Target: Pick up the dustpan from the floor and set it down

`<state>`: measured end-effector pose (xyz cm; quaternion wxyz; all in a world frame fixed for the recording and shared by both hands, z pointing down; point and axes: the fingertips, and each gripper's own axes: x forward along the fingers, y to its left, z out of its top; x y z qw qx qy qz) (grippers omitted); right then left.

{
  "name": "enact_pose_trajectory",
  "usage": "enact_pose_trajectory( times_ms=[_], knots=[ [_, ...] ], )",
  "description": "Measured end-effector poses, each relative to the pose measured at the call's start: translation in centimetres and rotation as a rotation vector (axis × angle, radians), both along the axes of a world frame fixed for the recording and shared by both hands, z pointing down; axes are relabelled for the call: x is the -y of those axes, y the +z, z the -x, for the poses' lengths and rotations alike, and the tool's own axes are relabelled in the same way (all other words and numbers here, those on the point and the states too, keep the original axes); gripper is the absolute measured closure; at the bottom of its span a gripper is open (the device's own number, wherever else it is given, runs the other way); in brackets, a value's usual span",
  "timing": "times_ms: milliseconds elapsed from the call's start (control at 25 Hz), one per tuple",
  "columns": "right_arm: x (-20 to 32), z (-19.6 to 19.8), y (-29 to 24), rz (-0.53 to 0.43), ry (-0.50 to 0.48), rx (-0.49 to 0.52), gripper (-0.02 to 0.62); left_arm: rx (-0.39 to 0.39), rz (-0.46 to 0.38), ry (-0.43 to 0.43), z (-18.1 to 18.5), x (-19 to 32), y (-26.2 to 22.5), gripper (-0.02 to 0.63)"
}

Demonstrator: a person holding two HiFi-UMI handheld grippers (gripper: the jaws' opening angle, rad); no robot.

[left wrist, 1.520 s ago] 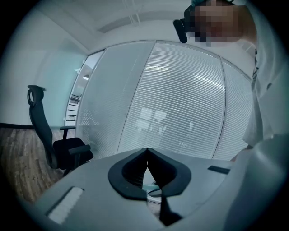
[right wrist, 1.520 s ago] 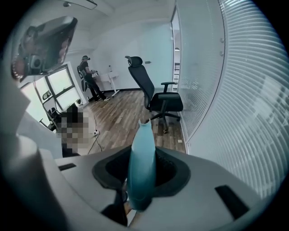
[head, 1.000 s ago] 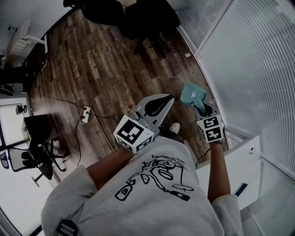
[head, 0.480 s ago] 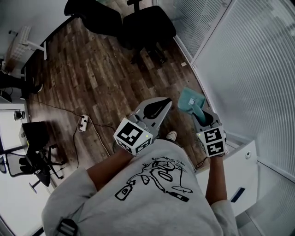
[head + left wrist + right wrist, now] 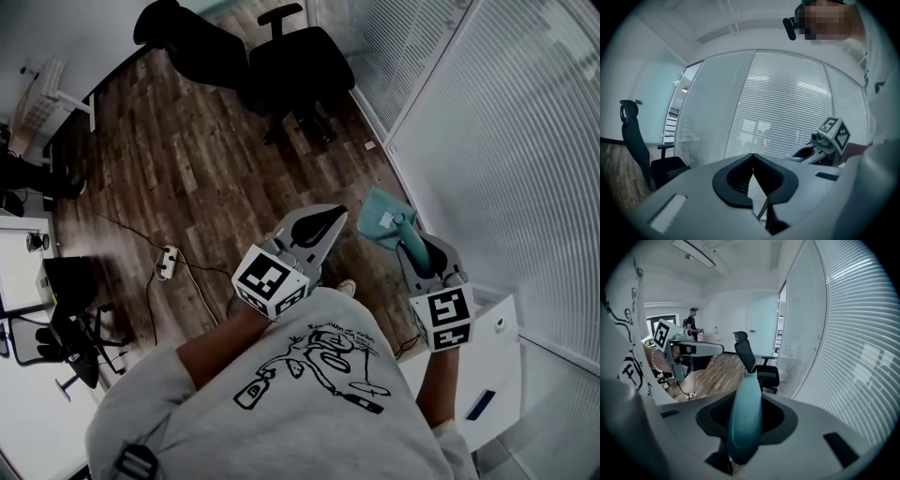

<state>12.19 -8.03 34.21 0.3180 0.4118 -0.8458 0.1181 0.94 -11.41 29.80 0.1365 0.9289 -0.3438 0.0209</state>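
Head view, we see the right gripper (image 5: 410, 242) holding the teal dustpan (image 5: 380, 216) clear of the wood floor (image 5: 187, 159) near the glass wall (image 5: 506, 141); left gripper view, we see the left gripper (image 5: 753, 159) clenched and empty; right gripper view, jaws clamp the dustpan's handle.

Two grippers are counted: the left gripper (image 5: 326, 223) and the right gripper (image 5: 417, 253), each carrying one marker cube. One teal dustpan (image 5: 381, 217) is at the right gripper's jaws. Two black office chairs (image 5: 302, 64) stand well beyond both grippers. One power strip (image 5: 166, 262) lies left of the left gripper. One white cabinet (image 5: 492, 342) sits behind the right gripper. One distant person (image 5: 692, 322) stands past the left gripper.
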Motion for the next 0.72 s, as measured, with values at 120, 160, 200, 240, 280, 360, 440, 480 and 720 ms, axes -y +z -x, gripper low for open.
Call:
enact_pose_trajectory(
  times_ms=[120, 160, 200, 240, 280, 360, 440, 480, 720],
  knots=[
    [-0.3, 0.1, -1.5, -0.026, -0.005, 0.009, 0.489, -0.001, -0.006, 0.007, -0.2, -0.2, -0.3, 0.604],
    [-0.3, 0.0, -1.9, -0.032, -0.005, 0.009, 0.489, 0.0, -0.007, 0.008, -0.3, -0.2, -0.3, 0.604],
    [-0.3, 0.0, -2.2, -0.037, -0.005, 0.009, 0.489, 0.0, -0.008, 0.009, -0.3, -0.2, -0.3, 0.604],
    [-0.3, -0.1, -2.4, -0.04, -0.006, 0.009, 0.489, 0.0, -0.009, 0.009, -0.4, -0.2, -0.4, 0.604],
    [-0.4, -0.1, -2.6, -0.041, -0.007, 0.008, 0.489, 0.001, -0.008, 0.01, -0.4, -0.2, -0.4, 0.604],
    [-0.5, -0.1, -3.0, -0.041, -0.007, 0.006, 0.489, 0.001, -0.007, 0.012, -0.5, -0.2, -0.5, 0.604],
    [-0.7, -0.1, -3.2, -0.048, -0.006, 0.007, 0.489, 0.002, -0.007, 0.015, -0.6, -0.4, -0.6, 0.604],
    [-0.7, 0.0, -3.3, -0.054, -0.008, 0.008, 0.489, 0.002, -0.008, 0.017, -0.6, -0.5, -0.6, 0.604],
    [-0.9, -0.1, -3.5, -0.058, -0.008, 0.02, 0.489, 0.0, -0.003, 0.019, -0.8, -0.7, -0.5, 0.604]
  ],
)
